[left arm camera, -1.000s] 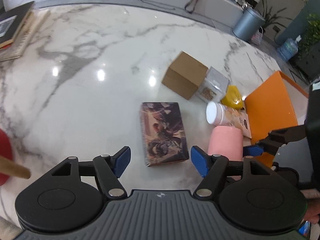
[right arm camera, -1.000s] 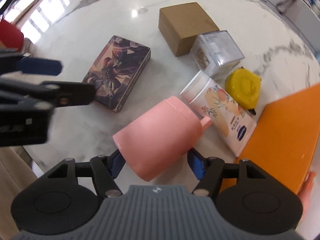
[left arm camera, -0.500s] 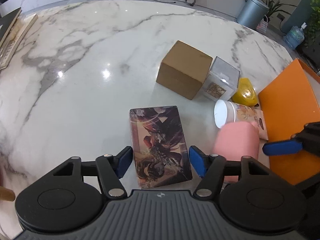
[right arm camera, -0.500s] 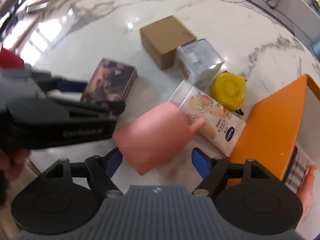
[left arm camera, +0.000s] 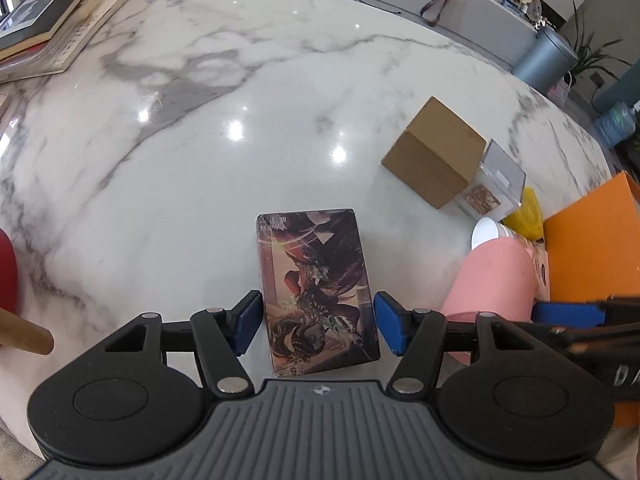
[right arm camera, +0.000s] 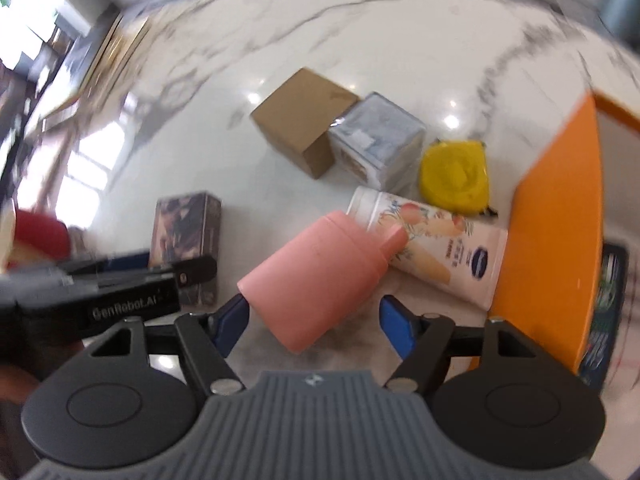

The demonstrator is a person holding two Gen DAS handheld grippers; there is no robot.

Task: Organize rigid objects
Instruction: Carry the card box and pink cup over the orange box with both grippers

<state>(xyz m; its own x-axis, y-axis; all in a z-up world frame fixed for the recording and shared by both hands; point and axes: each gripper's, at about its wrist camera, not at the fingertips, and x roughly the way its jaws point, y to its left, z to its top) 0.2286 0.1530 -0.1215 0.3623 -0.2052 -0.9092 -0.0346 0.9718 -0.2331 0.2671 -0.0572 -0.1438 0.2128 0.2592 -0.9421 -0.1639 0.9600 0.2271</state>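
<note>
Now both hands are lining up grabs: the left gripper (left arm camera: pixel 318 326), jaws closing yet apart, straddles the card box (left arm camera: pixel 316 292) on the tabletop (left arm camera: pixel 200 160), the right gripper (right arm camera: pixel 314 326) likewise brackets the pink bottle (right arm camera: pixel 320 276); next, squeeze and lift.

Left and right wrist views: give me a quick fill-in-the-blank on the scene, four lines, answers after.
1. The illustrated card box lies between the open jaws of the ____ gripper.
2. The pink plastic bottle lies on its ____.
3. The brown cardboard box sits beside a ____ plastic cube box.
4. The round tape measure is ____.

Missing words: left; side; clear; yellow
</note>
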